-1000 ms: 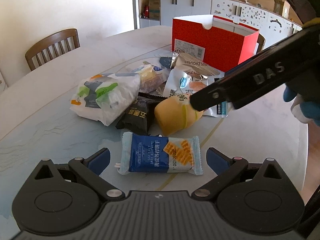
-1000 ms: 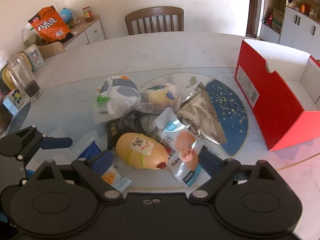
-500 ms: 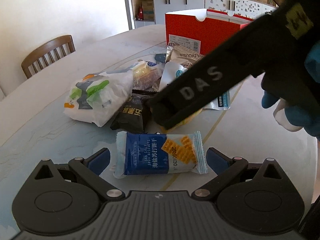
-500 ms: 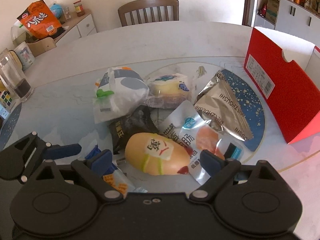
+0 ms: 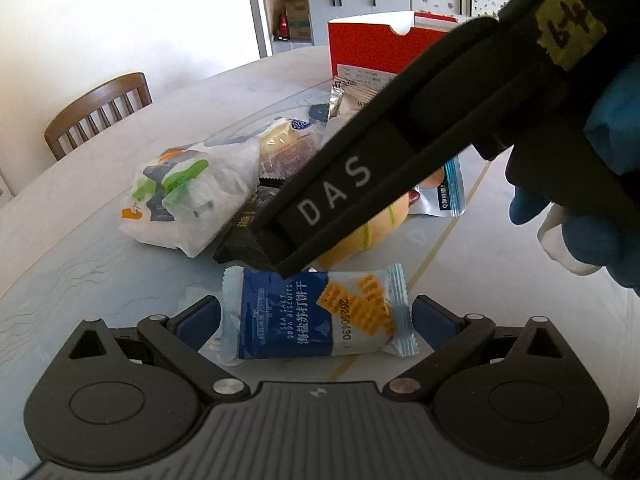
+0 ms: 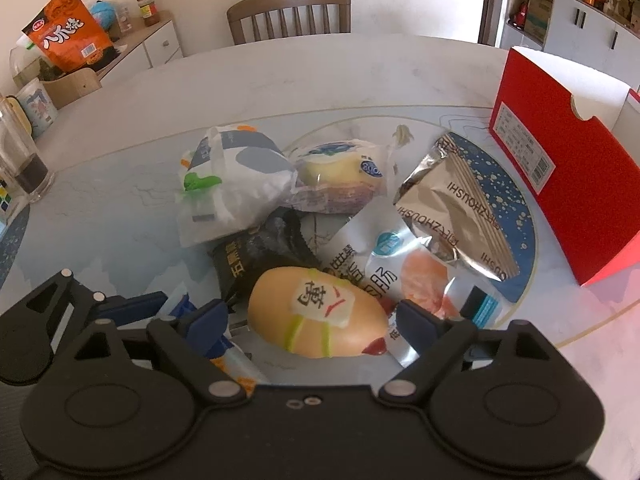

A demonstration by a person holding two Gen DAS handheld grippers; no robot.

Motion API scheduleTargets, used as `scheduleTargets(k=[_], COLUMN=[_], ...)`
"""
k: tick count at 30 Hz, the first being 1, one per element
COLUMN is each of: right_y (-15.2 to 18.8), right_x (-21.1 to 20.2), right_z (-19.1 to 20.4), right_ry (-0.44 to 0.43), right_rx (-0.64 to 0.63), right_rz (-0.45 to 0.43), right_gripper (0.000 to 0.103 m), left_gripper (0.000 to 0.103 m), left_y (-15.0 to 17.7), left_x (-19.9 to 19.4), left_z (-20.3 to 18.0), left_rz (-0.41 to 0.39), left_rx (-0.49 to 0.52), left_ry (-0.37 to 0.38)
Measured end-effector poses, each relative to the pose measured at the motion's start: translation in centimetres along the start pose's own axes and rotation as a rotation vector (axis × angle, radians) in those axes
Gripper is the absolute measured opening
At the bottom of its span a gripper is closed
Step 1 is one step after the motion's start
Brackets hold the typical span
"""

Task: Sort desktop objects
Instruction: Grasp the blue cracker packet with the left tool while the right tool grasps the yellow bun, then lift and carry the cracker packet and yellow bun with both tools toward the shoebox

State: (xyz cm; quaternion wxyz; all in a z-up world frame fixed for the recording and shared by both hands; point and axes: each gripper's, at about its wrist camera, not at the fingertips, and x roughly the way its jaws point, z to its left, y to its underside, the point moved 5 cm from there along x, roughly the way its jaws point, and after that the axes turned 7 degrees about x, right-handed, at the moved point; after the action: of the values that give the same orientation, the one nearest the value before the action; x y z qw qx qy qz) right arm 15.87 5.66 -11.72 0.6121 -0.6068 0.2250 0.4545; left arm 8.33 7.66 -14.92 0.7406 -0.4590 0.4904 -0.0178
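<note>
A pile of snack packets lies on the table. My left gripper (image 5: 316, 320) is open around a blue soda-biscuit packet (image 5: 316, 316), fingers on either side, not closed. My right gripper (image 6: 316, 318) is open around a yellow egg-shaped toy (image 6: 320, 322) with a white label. The right gripper's black body (image 5: 360, 184) crosses the left wrist view and hides much of the pile. A white-green bag (image 6: 232, 176), a black packet (image 6: 256, 256), a silver packet (image 6: 460, 220) and a wrapped cake (image 6: 340, 176) lie behind the toy.
A red open box (image 6: 560, 184) stands at the right of the pile. A wooden chair (image 6: 288, 12) is at the far table edge. A glass cup (image 6: 20, 168) and an orange bag (image 6: 68, 40) are at the left.
The right gripper has moved down and forward so its fingers flank the yellow toy. The left gripper has moved closer to the blue biscuit packet.
</note>
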Motion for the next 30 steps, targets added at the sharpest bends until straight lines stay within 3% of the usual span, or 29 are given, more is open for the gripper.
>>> scheduleTargets(k=[7, 9, 14, 17, 30], right_y=[0.0, 0.0, 0.1, 0.1, -0.2], right_x=[0.1, 0.1, -0.1, -0.2, -1.5], right_z=[-0.3, -0.3, -0.3, -0.2, 0.1], right_ry=[0.020, 0.022, 0.019, 0.020, 0.013], right_rx=[0.015, 0.015, 0.010, 0.000, -0.023], right_rz=[0.004, 0.003, 0.001, 0.000, -0.025], right_gripper=[0.079, 0.078, 0.074, 0.073, 0.070], left_gripper=[0.101, 0.095, 0.090, 0.080, 0.079], left_y=[0.0, 0.0, 0.0, -0.3, -0.9], left_x=[-0.3, -0.4, -0.8, -1.0, -1.4], left_z=[0.0, 0.0, -0.1, 0.0, 0.4], left_rz=[-0.004, -0.001, -0.003, -0.010, -0.021], left_rx=[-0.001, -0.006, -0.008, -0.017, -0.041], left_ry=[-0.005, 0.006, 0.007, 0.010, 0.014])
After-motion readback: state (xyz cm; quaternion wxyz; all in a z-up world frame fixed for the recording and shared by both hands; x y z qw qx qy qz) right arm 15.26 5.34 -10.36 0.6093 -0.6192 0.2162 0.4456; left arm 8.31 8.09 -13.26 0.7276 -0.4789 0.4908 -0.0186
